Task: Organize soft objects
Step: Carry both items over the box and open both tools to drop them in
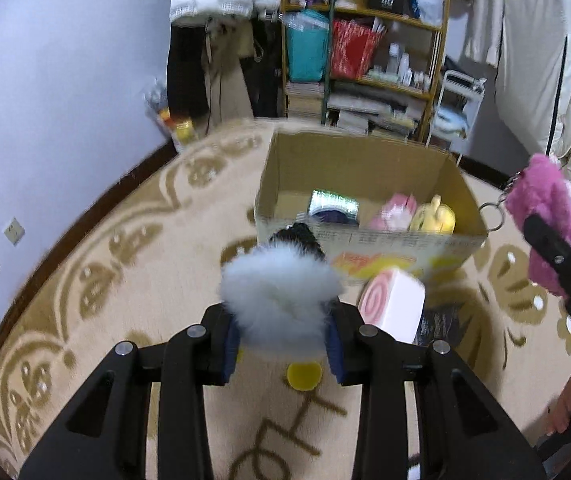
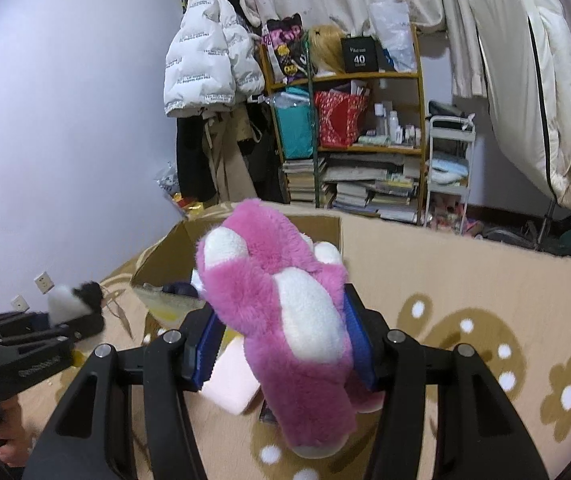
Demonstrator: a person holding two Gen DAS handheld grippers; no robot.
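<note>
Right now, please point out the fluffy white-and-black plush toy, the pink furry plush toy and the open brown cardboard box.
fluffy white-and-black plush toy (image 1: 281, 292), left wrist view, white fur body.
pink furry plush toy (image 2: 281, 304), right wrist view, middle of body.
open brown cardboard box (image 1: 365, 168), left wrist view, inner back wall.

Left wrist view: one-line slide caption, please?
Left gripper holds white fluffy toy above carpet, facing open cardboard box.

A pale lilac wall (image 2: 65, 120) stands at nine o'clock, a cluttered wooden shelf (image 2: 365, 120) at twelve, and a beige patterned carpet (image 2: 485, 300) covers the floor.
</note>
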